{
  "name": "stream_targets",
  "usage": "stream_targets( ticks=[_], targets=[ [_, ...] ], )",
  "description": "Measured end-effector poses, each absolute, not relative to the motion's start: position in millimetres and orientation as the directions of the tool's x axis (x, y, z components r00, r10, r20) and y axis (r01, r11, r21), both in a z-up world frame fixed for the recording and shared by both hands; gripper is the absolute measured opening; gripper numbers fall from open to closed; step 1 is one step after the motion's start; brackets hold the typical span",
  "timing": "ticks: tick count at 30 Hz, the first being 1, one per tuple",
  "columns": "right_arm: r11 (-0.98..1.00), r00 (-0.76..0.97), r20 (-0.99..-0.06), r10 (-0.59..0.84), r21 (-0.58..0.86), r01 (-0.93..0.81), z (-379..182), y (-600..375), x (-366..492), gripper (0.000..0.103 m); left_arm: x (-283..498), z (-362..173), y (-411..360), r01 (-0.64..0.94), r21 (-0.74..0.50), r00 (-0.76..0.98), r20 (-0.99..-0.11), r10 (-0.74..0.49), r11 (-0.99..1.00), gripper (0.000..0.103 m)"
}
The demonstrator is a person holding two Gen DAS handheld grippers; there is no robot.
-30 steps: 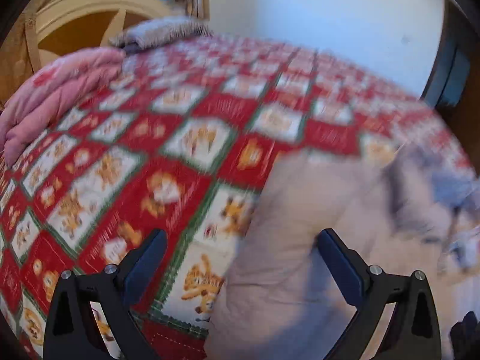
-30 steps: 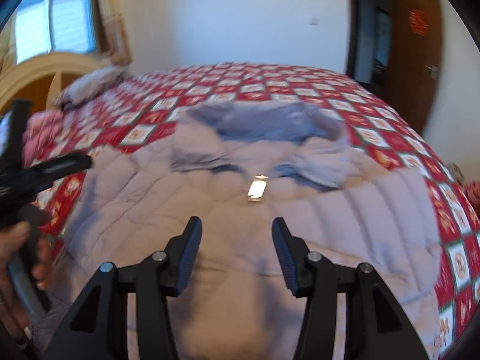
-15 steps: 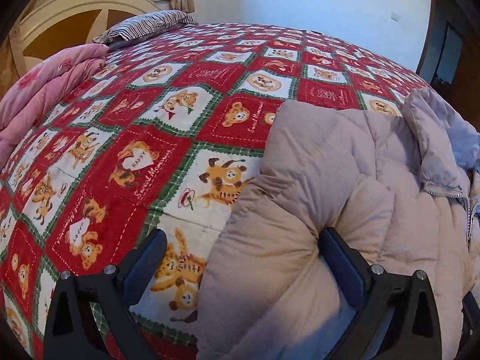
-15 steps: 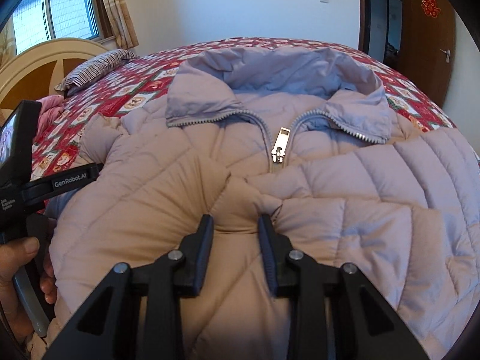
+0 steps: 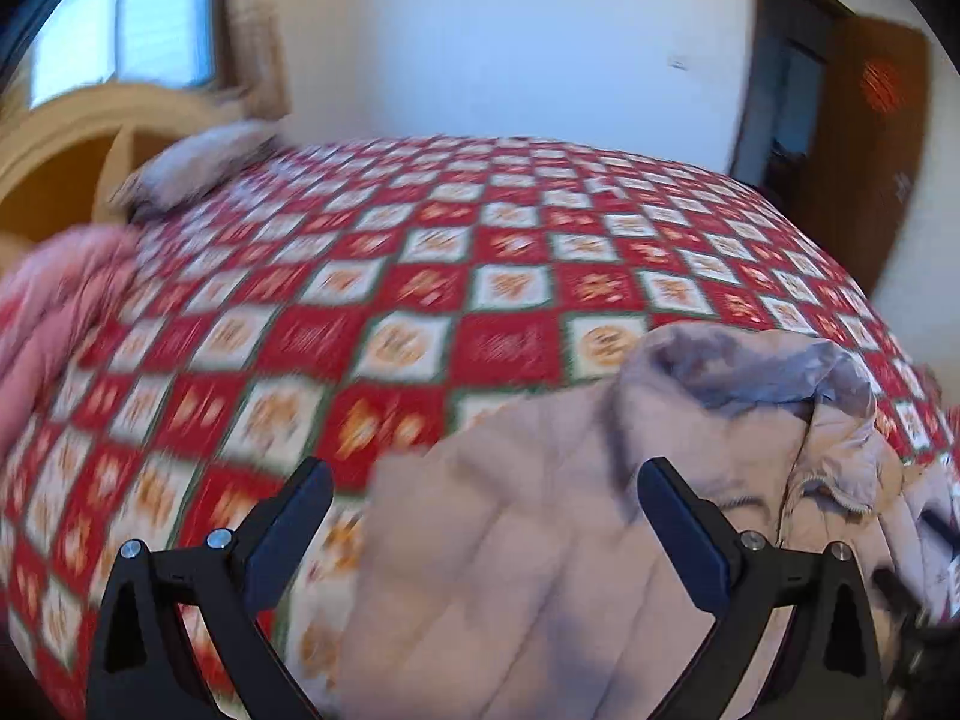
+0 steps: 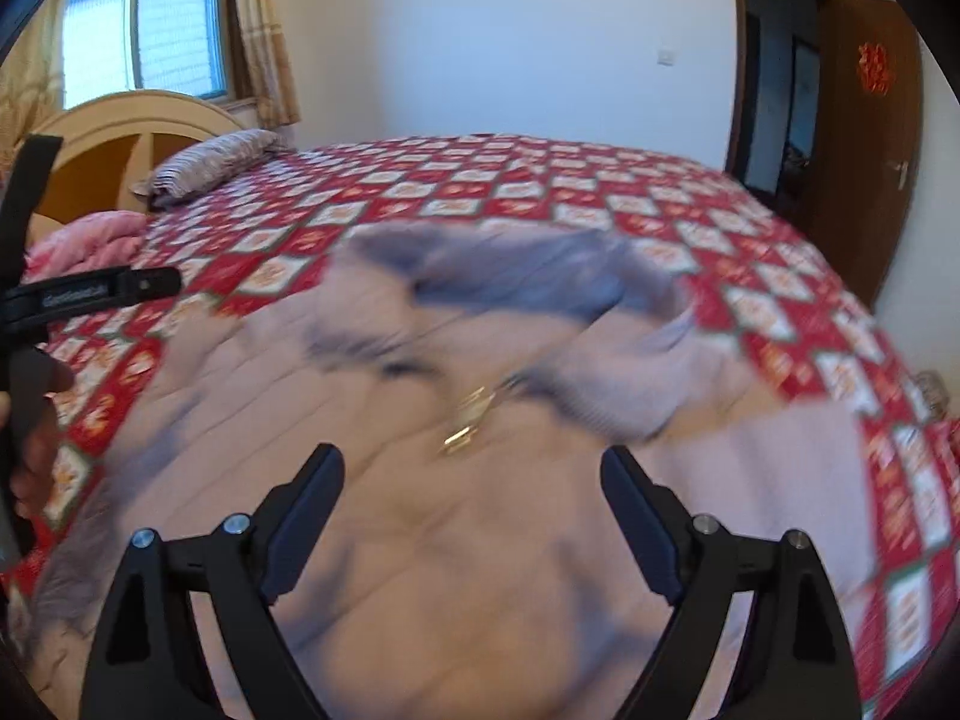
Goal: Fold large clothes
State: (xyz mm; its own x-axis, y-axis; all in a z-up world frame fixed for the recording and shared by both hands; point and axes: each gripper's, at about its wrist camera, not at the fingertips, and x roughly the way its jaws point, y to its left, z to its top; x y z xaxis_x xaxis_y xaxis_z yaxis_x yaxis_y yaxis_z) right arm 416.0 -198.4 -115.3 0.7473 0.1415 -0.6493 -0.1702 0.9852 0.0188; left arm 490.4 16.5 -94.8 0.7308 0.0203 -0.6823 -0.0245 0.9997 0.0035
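A pale beige quilted puffer jacket (image 6: 480,540) lies front-up on the red patterned bedspread (image 6: 540,192), its grey collar (image 6: 510,276) toward the far side and a gold zipper pull (image 6: 468,420) at the chest. My right gripper (image 6: 471,480) is open and empty above the jacket's front. My left gripper (image 5: 483,495) is open and empty above the jacket's left edge (image 5: 510,570). The left device also shows at the left of the right wrist view (image 6: 90,294). Both views are blurred.
A striped pillow (image 6: 210,162) and a curved wooden headboard (image 6: 120,138) are at the far left. A pink folded quilt (image 5: 54,312) lies along the bed's left side. A brown door (image 6: 864,180) and a dark doorway stand at the right.
My right gripper has opened, let go of the pinched jacket fabric and risen away. My left gripper has lifted back from the jacket's edge, still open.
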Motion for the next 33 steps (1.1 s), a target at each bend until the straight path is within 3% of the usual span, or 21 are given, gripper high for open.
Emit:
stream_targets(
  ticks=[6,11,13,14,15,16,17,18,25,33],
  targets=[
    [0.987,0.750,-0.662,0.007,-0.115,-0.111,-103.2,-238.9,492.8,0.090,562.7,-120.6,-41.6,0.117,0.095,0.668,-0.744,-0.008,0.989,0.102],
    [0.965,0.705,-0.709,-0.006,-0.188,-0.181,-115.0,-246.1,552.0,0.091,606.4,-143.0,-63.4,0.153,0.115,0.636,-0.772,-0.009,0.982,0.102],
    [0.952,0.691,-0.723,0.008,-0.205,-0.226,-122.0,-241.5,566.9,0.090,613.9,-148.9,-68.3,0.166,0.113,0.639,-0.769,-0.019,0.980,0.096],
    [0.945,0.679,-0.734,0.011,-0.215,-0.247,-127.1,-238.8,574.3,0.088,615.0,-149.6,-71.3,0.179,0.109,0.638,-0.769,-0.031,0.978,0.074],
    [0.939,0.673,-0.739,0.009,-0.224,-0.260,-130.3,-237.1,578.8,0.073,615.8,-151.1,-74.6,0.210,0.095,0.623,-0.780,-0.059,0.973,0.045],
    [0.934,0.657,-0.754,0.016,-0.224,-0.279,-134.9,-235.1,584.2,0.041,615.8,-152.7,-75.3,0.231,0.074,0.605,-0.792,-0.084,0.970,0.030],
    [0.933,0.639,-0.769,0.025,-0.212,-0.292,-138.2,-235.4,586.5,0.023,615.4,-152.2,-74.1,0.238,0.046,0.591,-0.800,-0.107,0.970,0.017],
    [0.933,0.637,-0.770,0.023,-0.212,-0.290,-139.4,-235.6,585.2,0.010,611.9,-147.7,-69.7,0.229,0.019,0.599,-0.790,-0.126,0.973,0.014],
    [0.922,0.695,-0.717,0.060,-0.227,-0.314,-127.3,-242.6,538.4,0.005,578.4,-136.1,-50.3,0.228,-0.020,0.646,-0.745,-0.167,0.973,0.006],
    [0.907,0.652,-0.758,0.006,-0.271,-0.323,-164.1,-243.6,524.9,0.004,551.4,-157.9,-50.9,0.244,-0.016,0.613,-0.772,-0.167,0.970,0.005]
  ],
)
